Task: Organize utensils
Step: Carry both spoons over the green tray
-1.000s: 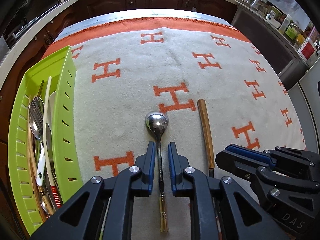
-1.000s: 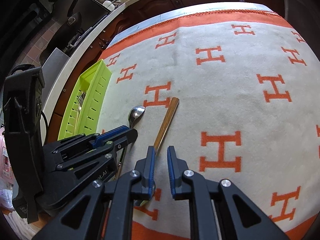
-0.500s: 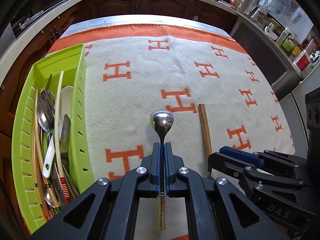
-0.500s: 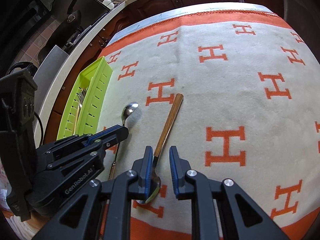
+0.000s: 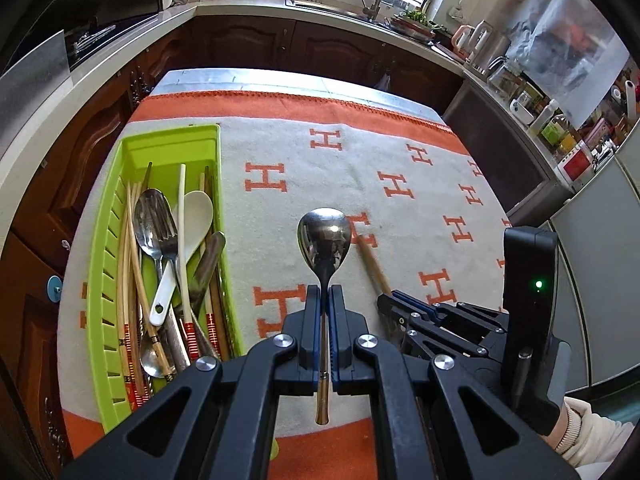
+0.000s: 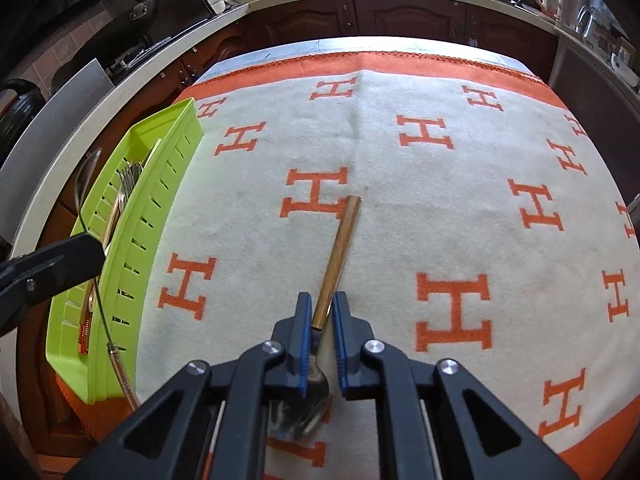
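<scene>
Gripping its slim neck, the left gripper [image 5: 325,292] holds the steel spoon [image 5: 324,236] clear of the cloth, bowl forward, ready for the green tray [image 5: 100,280]. The right gripper [image 6: 322,308], jaws just closing, pinches the gold-handled spoon [image 6: 340,248] still lying flat on the table.

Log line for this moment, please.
left hand-held gripper: shut on steel spoon | right hand-held gripper: closing round gold-handled spoon | green tray: part filled

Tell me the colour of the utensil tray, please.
The utensil tray is lime green, seen best from the left wrist.
</scene>
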### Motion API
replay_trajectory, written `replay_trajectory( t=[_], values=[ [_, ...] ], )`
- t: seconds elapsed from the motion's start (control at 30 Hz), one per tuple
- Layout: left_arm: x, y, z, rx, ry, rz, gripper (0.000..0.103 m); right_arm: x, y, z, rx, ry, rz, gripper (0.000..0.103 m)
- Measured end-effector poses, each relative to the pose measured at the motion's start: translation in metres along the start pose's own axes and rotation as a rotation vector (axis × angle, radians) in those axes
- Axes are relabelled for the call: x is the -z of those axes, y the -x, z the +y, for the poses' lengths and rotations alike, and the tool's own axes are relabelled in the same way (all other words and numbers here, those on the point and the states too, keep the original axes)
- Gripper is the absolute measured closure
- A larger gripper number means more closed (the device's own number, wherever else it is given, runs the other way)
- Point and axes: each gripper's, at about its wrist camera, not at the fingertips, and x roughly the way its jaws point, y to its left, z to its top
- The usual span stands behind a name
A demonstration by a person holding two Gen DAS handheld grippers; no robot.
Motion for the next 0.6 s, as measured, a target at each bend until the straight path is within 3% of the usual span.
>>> replay_trajectory(
  t=[0.47, 0.6],
  values=[
    [0.014, 0.087, 0.032, -0.014, 0.051, -0.137, 0.102, -0.026, 0.043, 0.078, -0.378, 0.101, -0.034, 0.097],
    [0.014, 0.105, 0.049, -0.051, 0.075, -0.159, 0.102, -0.032, 0.041, 0.108, -0.435, 0.145, -0.021, 0.097]
  ],
)
